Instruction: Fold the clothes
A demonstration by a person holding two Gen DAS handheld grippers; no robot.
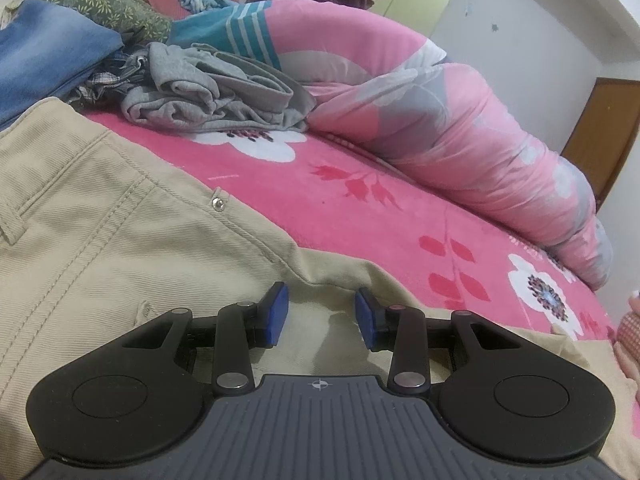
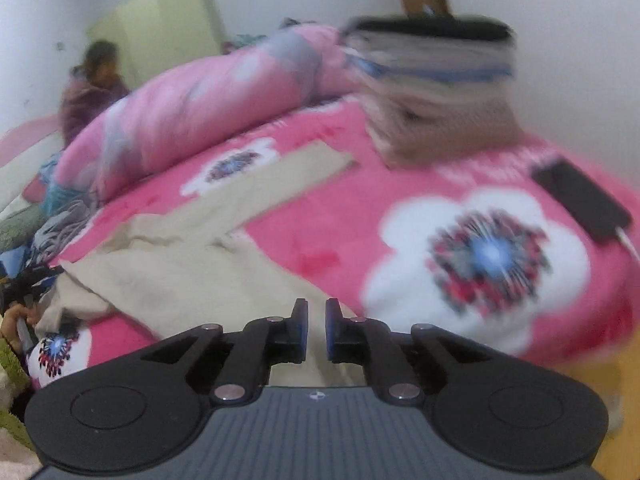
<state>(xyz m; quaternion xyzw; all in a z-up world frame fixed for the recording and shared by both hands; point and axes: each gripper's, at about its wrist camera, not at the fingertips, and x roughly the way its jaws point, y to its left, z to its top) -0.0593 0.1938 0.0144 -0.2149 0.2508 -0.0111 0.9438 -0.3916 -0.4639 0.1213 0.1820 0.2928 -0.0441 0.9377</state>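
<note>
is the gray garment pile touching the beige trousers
Apart. The left wrist view shows a strip of pink blanket between the gray garment pile and the beige trousers.

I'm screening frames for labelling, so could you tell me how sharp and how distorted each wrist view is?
Left wrist view: sharp, twill and stitching on the beige trousers readable, light even, fisheye bending the bed edge. Right wrist view: motion-blurred throughout, the folded stack and the phone smeared, only the right gripper crisp; dark corners from the lens.

One beige trousers (image 2: pixel 192 280), one folded stack (image 2: pixel 436 92), one phone (image 2: pixel 584 204), two hand-held grippers.
</note>
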